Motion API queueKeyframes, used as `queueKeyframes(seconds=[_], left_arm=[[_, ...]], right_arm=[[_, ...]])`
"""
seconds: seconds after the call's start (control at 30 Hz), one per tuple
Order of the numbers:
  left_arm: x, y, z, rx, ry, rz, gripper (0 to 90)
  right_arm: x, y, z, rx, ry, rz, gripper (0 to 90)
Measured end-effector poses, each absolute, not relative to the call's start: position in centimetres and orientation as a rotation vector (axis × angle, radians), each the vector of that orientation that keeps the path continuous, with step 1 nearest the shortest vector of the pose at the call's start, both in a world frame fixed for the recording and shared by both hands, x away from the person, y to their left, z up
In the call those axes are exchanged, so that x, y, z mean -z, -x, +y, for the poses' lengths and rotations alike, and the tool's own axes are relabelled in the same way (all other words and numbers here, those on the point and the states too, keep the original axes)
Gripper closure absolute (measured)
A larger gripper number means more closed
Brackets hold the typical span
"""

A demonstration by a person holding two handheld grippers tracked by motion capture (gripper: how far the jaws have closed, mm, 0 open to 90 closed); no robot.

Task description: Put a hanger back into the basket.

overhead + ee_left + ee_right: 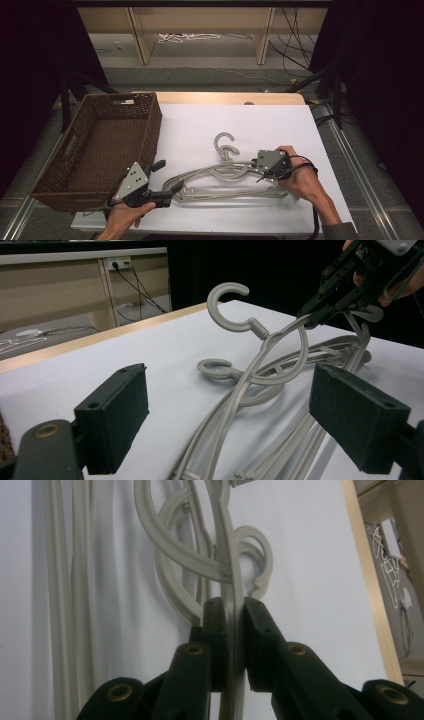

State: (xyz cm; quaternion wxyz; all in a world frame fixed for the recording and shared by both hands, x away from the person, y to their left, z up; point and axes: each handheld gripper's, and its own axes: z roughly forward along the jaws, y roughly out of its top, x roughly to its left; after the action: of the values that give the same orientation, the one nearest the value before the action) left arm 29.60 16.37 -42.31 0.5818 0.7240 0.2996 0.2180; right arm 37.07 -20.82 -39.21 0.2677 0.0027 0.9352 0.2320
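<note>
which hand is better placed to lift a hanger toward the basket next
Right. The right hand-held gripper is already clamped on one hanger of the tangled pile. The left hand-held gripper is open near the hangers' ends, beside the basket, holding nothing.

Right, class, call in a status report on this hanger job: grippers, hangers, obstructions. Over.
Left gripper open at hangers' left end. Right gripper shut on one hanger arm. Hangers tangled on white table. Basket left, clear.

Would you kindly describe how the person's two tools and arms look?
Both the left tool and the right tool are black, each topped by a grey three-cornered plate, with flat rectangular pads, brass-coloured pivot rivets and trailing black cables. A grey sleeve covers the right forearm.
</note>
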Motion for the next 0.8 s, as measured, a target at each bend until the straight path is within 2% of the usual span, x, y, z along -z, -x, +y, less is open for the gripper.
queueKeyframes(seconds=[0.23, 0.5, 0.8], left_arm=[[41.2, -31.2, 13.8, -0.496, -1.793, 0.678, 15.9], [40.7, -33.9, 9.6, -0.397, -1.914, 0.656, 17.9], [40.6, -35.3, 6.7, -0.329, -2.009, 0.608, 27.5]], right_arm=[[38.4, -36.7, -20.9, -0.674, 0.018, 2.519, 82.1], [37.5, -36.1, -21.1, -0.718, 0.034, 2.498, 82.0], [36.5, -35.6, -21.2, -0.755, 0.073, 2.48, 82.0]])
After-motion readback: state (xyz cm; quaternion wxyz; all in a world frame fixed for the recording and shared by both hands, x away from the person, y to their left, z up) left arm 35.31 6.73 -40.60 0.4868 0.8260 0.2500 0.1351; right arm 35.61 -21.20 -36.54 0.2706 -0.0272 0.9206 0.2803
